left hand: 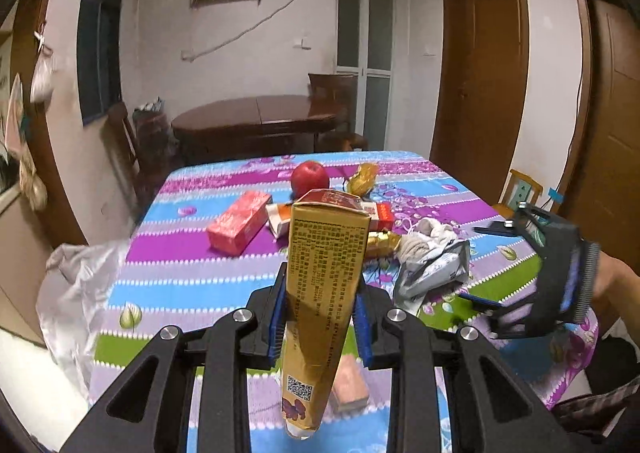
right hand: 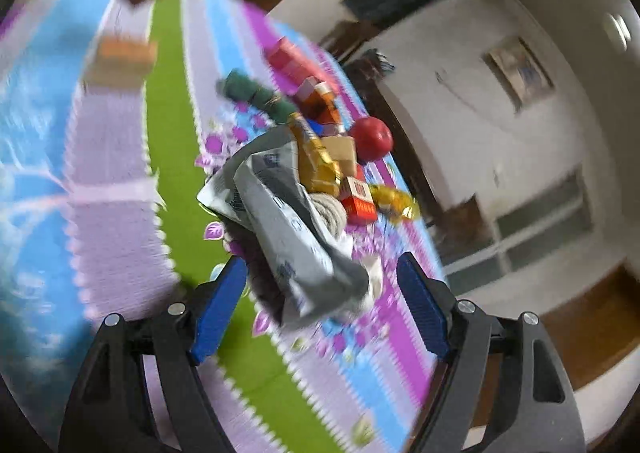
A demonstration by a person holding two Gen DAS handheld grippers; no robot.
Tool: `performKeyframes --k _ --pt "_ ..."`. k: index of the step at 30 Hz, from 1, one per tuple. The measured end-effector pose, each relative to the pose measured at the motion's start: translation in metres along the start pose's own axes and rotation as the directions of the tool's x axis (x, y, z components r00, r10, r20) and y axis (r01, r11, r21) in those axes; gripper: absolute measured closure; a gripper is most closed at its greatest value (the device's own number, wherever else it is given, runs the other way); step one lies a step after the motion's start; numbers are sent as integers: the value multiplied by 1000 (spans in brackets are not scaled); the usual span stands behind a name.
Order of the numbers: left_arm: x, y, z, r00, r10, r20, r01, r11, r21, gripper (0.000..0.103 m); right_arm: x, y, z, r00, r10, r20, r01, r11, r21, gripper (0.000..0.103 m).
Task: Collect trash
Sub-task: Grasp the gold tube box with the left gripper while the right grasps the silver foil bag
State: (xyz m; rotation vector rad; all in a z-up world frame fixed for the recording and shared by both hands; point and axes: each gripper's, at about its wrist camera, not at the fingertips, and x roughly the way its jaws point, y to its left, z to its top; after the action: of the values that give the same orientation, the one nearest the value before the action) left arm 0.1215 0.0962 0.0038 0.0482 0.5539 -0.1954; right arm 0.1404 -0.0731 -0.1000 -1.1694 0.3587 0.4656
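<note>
The left tongs (left hand: 320,317) squeeze a long gold box (left hand: 326,277) held up off the surface (left hand: 168,285) (likely going to the white bag (left hand: 76,293) nearby), while the right tongs (right hand: 324,305) stand open around a crumpled silver wrapper (right hand: 280,221), not pinching it yet

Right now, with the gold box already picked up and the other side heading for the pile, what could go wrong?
1. The left hand-held gripper pinches the long gold box low down, so it may pivot or slip.
2. The right hand-held gripper is open around the crumpled silver wrapper; closing could also snag the grey cloth beneath.
3. The red apple sits beside the pile and could roll if nudged.
</note>
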Motion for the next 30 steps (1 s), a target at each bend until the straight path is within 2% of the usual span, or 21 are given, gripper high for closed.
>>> performKeyframes --k 4,6,8,10,13,15,17,18,19,20,21,23,25,29,30 --pt "2 9 -5 1000 -11 -17 11 1000 -28 73 27 8 9 998 -29 -61 24 996 -85 58" --pt "4 11 -6 1000 -15 -24 15 999 -38 73 32 5 10 996 2 -85 -7 998 -58 94" --pt "4 11 -8 999 -17 -31 16 999 -42 73 24 3 5 997 13 -71 -15 1000 -20 103" --pt "4 9 -8 999 -23 -33 21 999 -41 73 14 -1 1 998 30 -53 -28 999 27 103" --pt "7 3 -6 999 -25 -32 23 999 -35 73 -9 -17 -7 997 78 -5 -76 981 178 103" --pt "10 0 -4 998 -43 -35 41 998 -38 73 -30 -34 -16 989 138 54 -148 935 323 103" --pt "9 -7 -1 999 -46 -26 46 999 -23 73 -38 -41 -19 982 172 72 -187 909 373 103" --pt "10 -10 1 998 -49 -25 49 999 -20 73 -38 -42 -19 982 177 61 -187 910 370 103" --pt "11 -14 3 998 -60 -26 59 998 -20 73 -36 -42 -18 989 137 48 -145 927 346 102" --pt "10 -16 4 997 -66 -25 66 998 -19 73 -36 -37 -17 993 113 34 -118 940 319 84" --pt "11 -18 5 997 -69 -24 68 998 -18 73 -31 -36 -16 994 103 28 -107 950 292 52" --pt "9 -23 6 997 -79 -21 79 997 -16 73 -16 -30 -9 996 84 28 -87 976 198 34" --pt "7 -26 4 996 -90 -21 90 996 -14 73 0 -21 -8 996 93 -10 -91 988 125 33" --pt "9 -19 2 995 -92 -32 91 995 -39 73 30 -24 -8 990 128 -58 -119 984 131 34" --pt "9 -17 2 995 -93 -34 91 995 -47 73 36 -26 -8 987 146 -60 -137 981 140 39"
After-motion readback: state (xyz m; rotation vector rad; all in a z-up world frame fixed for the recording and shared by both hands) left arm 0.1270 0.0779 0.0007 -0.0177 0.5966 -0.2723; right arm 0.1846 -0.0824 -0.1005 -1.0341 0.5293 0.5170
